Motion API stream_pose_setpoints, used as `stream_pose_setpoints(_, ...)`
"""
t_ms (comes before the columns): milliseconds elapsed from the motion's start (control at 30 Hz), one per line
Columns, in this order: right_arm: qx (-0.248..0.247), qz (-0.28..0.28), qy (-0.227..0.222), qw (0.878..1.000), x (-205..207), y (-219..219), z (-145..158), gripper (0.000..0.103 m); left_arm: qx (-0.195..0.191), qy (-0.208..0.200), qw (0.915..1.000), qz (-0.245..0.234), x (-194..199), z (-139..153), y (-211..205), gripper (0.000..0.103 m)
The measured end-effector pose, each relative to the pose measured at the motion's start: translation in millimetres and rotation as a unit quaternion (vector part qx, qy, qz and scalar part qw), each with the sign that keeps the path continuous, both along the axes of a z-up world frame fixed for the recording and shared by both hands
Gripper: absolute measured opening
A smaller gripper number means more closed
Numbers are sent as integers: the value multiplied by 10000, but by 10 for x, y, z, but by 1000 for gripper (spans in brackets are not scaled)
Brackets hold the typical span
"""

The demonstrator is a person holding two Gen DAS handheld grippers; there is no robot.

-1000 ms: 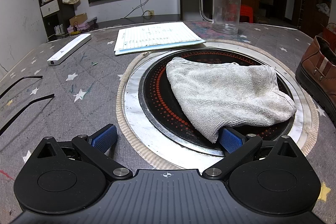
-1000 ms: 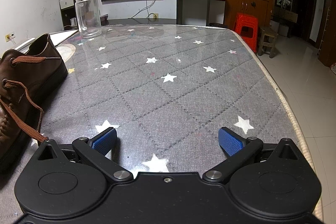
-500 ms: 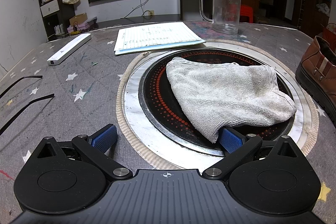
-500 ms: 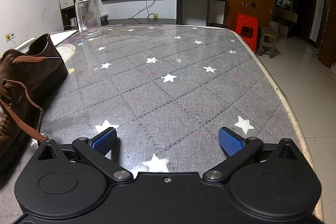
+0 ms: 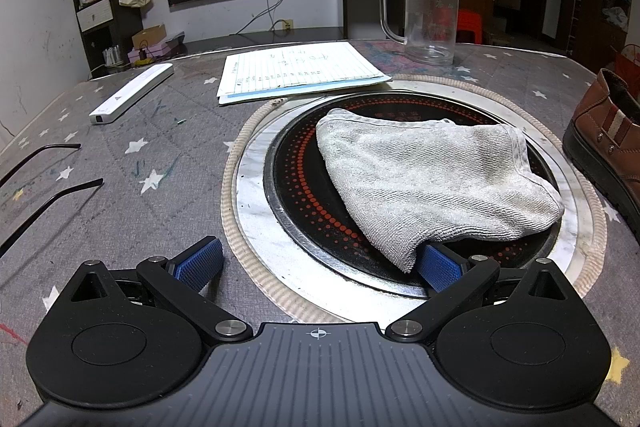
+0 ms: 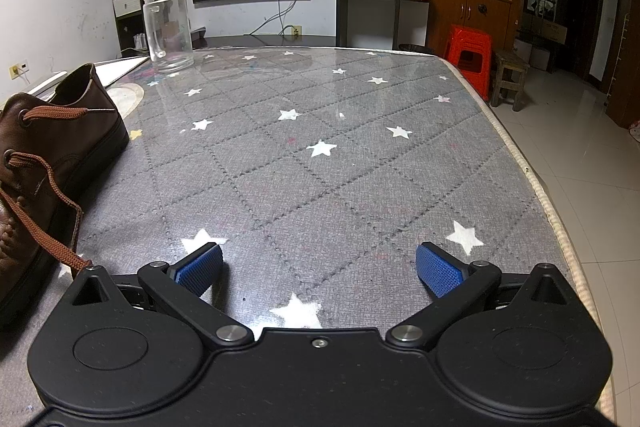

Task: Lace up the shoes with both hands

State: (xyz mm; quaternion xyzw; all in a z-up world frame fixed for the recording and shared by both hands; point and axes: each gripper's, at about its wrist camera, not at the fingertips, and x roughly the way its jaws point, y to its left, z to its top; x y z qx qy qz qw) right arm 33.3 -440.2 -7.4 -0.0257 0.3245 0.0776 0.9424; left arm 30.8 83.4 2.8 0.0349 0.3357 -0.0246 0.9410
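Observation:
A brown leather shoe (image 6: 52, 147) stands at the left edge of the right wrist view, its brown lace (image 6: 44, 227) hanging loose down its side onto the table. The same shoe's heel (image 5: 608, 143) shows at the far right of the left wrist view. My right gripper (image 6: 320, 267) rests low on the star-patterned table, open and empty, to the right of the shoe. My left gripper (image 5: 318, 263) is open too, well left of the shoe, with its right finger (image 5: 440, 265) tucked under the edge of a grey cloth (image 5: 432, 179).
The grey cloth lies on a round black hotplate (image 5: 304, 195) set in the table. A clear mug (image 5: 430, 15), papers (image 5: 300, 71), a white bar (image 5: 130, 93) and glasses arms (image 5: 44, 183) lie around it. The table edge (image 6: 532, 179) runs along the right, with a red stool (image 6: 468, 55) beyond.

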Motion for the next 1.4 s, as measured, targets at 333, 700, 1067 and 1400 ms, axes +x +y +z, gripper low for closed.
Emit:
stream_pose_setpoints(333, 3, 3, -1, 10000, 0, -18, -2, 103, 1, -1, 10000, -1, 10, -3, 12, 103)
stream_pose_setpoints(700, 8, 3, -1, 10000, 11, -10, -2, 103, 2, -1, 10000, -1, -1, -3, -10, 103)
stream_pose_setpoints(1067, 10, 5, -1, 10000, 11, -22, 5, 103, 2, -1, 10000, 0, -9, -3, -26, 103)
stream_pose_setpoints(1400, 9, 5, -2, 10000, 7, -29, 4, 103, 2, -1, 10000, -1, 13, -6, 7, 103)
